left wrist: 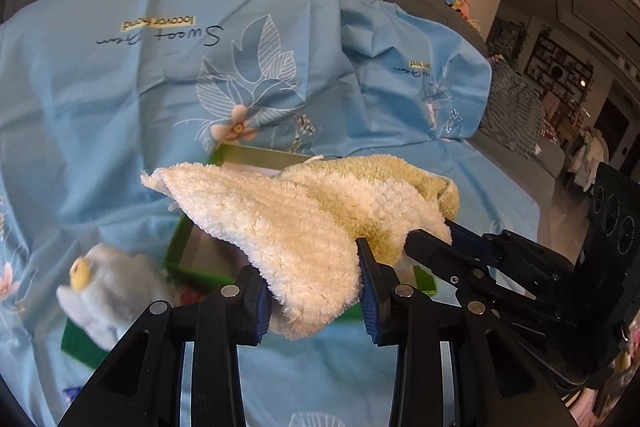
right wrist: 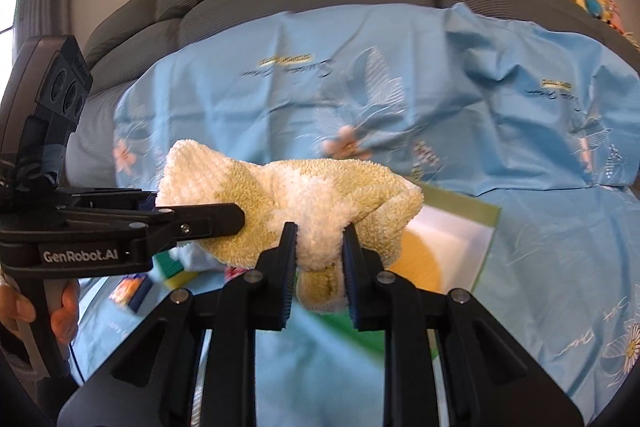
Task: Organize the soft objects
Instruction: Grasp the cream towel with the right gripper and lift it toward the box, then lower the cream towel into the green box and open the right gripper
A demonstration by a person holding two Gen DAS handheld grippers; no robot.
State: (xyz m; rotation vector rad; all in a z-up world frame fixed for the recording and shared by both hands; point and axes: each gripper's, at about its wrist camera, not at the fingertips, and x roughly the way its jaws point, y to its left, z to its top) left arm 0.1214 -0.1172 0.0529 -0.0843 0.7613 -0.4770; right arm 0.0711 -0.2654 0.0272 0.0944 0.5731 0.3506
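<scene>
Towel (left wrist: 280, 227) hides most of green box (left wrist: 180, 251).

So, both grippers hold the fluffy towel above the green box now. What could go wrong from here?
1. The left gripper pinches only an edge of the towel; it may slip out.
2. The towel bunches between the left gripper and the right gripper, so folding may go crooked.
3. Its hanging part hides the green box, so lowering it is partly blind.

Left gripper (left wrist: 316, 291) clamped; right gripper (right wrist: 320, 259) clamped, side by side.
</scene>
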